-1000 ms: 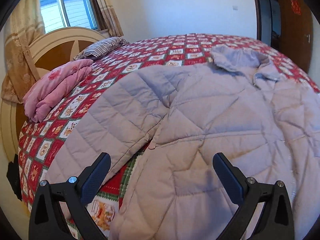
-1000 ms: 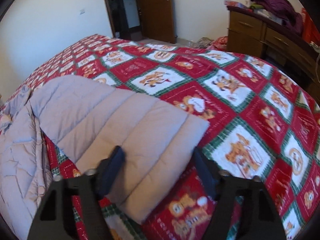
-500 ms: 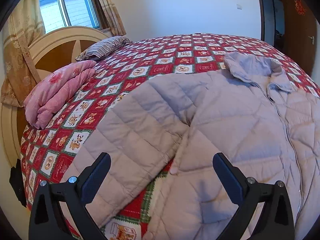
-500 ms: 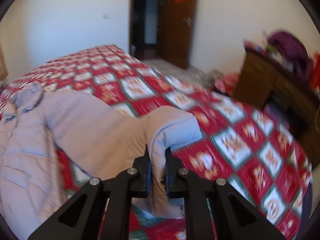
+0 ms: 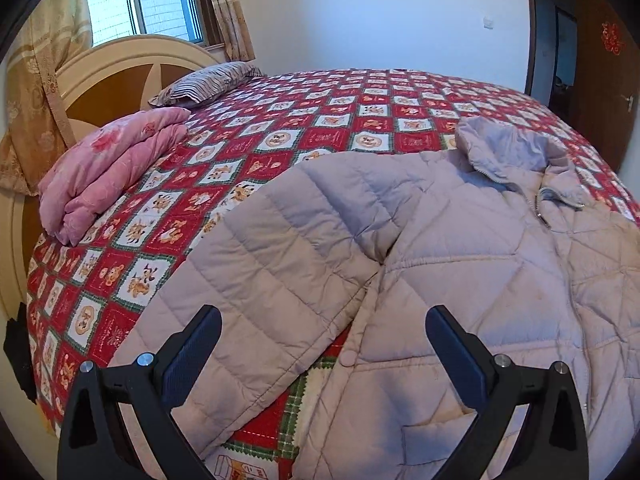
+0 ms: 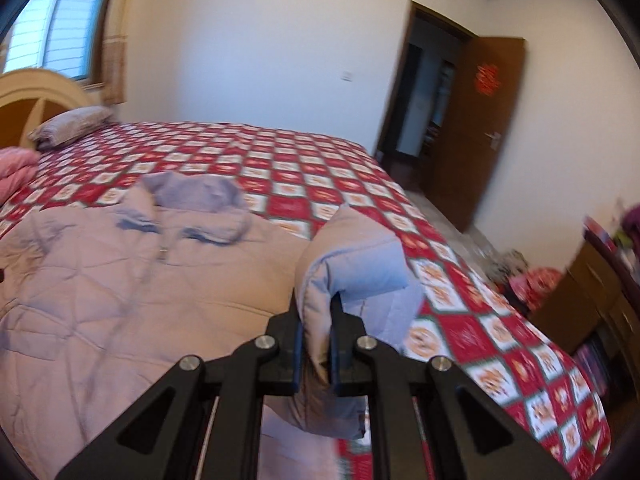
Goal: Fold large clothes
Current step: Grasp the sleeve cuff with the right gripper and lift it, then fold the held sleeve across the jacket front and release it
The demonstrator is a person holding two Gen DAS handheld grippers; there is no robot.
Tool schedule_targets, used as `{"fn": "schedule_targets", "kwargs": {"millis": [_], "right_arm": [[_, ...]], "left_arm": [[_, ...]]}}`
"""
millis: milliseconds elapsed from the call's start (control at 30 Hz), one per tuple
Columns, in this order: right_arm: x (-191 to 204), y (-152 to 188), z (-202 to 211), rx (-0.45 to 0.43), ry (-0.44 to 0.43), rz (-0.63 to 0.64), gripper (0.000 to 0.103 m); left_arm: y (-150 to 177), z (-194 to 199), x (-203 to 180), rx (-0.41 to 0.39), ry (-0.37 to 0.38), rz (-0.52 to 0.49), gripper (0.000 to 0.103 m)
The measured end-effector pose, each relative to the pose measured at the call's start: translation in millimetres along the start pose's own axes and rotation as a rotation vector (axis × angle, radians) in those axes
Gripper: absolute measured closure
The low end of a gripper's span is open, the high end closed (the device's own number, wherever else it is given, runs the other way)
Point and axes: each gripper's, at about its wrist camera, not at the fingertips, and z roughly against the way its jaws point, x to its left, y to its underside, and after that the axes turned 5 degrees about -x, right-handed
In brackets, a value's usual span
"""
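While the right gripper (image 6: 316, 344) is clamping the sleeve cuff (image 6: 352, 264), the jacket (image 6: 120, 280) is lying to its left; the left gripper's (image 5: 320, 344) fingers are standing apart.

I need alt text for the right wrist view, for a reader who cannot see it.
The right gripper is shut on the cuff of a jacket sleeve, lifted above a red patterned bedspread. The pale quilted jacket lies spread at left; a brown door stands open behind.

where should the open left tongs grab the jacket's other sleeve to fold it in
Grip the sleeve near its cuff end, low by the left tongs, coming from the bed's near edge. It lies flat and angled away from the jacket body, so its free edge is open to pinch.
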Motion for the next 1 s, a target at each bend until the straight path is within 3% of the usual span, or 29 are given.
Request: {"fn": "schedule_targets", "kwargs": {"millis": [267, 433, 500, 567, 600, 833, 900, 1000], "right_arm": [[86.1, 3.5, -18.4, 0.004, -0.158, 0.062, 0.091], [127.0, 14.4, -25.7, 0.018, -0.252, 0.079, 0.089], [126.7, 19.8, -27.5, 0.023, -0.297, 0.047, 0.079], [125.6, 23.6, -23.2, 0.038, -0.330, 0.023, 0.025], [118.5, 28.0, -16.7, 0.025, -0.340, 0.004, 0.021], [70.1, 53.4, 12.9, 0.024, -0.325, -0.016, 0.019], [52.4, 60.8, 11.9, 0.042, -0.310, -0.064, 0.019], [33.7, 70.3, 7.1, 0.068, -0.292, -0.114, 0.019]], "left_arm": [[-1.4, 15.7, 9.9, -0.015, 0.000, 0.038, 0.001], [0.0, 31.5, 3.0, -0.047, 0.007, 0.009, 0.001], [-0.5, 35.5, -3.2, -0.052, 0.022, -0.004, 0.001], [-2.2, 37.6, -13.3, -0.060, 0.040, -0.021, 0.001], [-3.3, 37.7, -19.1, -0.062, 0.046, -0.032, 0.001], [-12.6, 36.7, -89.4, -0.045, 0.206, -0.109, 0.001], [-14.8, 28.5, -121.0, -0.015, 0.295, -0.129, 0.001], [-12.6, 7.5, -164.5, 0.040, 0.335, -0.178, 0.001]]}}
